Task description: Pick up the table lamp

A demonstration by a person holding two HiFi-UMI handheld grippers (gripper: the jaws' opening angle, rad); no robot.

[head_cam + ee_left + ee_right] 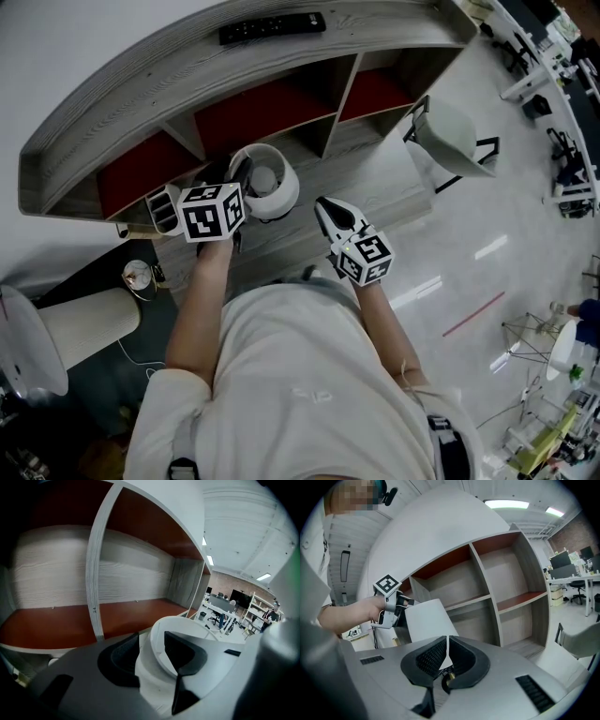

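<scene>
The table lamp (pixel 274 187), with a white conical shade, stands on the floor in front of the low shelf unit. My left gripper (pixel 239 174) straddles the shade's near rim. In the left gripper view one jaw lies outside the lamp's shade (pixel 149 670) and the other inside it, both pads against the wall, so the left gripper (pixel 151 643) is shut on it. The right gripper view shows the lamp's shade (pixel 426 616) with the left gripper (pixel 396 607) at its upper left edge. My right gripper (pixel 324 208) hangs to the right of the lamp, shut and empty, and the right gripper (pixel 447 652) shows nothing between its jaws.
The curved grey shelf unit (pixel 281 67) with red-backed open compartments stands right behind the lamp, a black remote (pixel 272 26) on its top. A grey chair (pixel 455 139) stands to the right. A white cylinder (pixel 89 323) and a cable lie at the left.
</scene>
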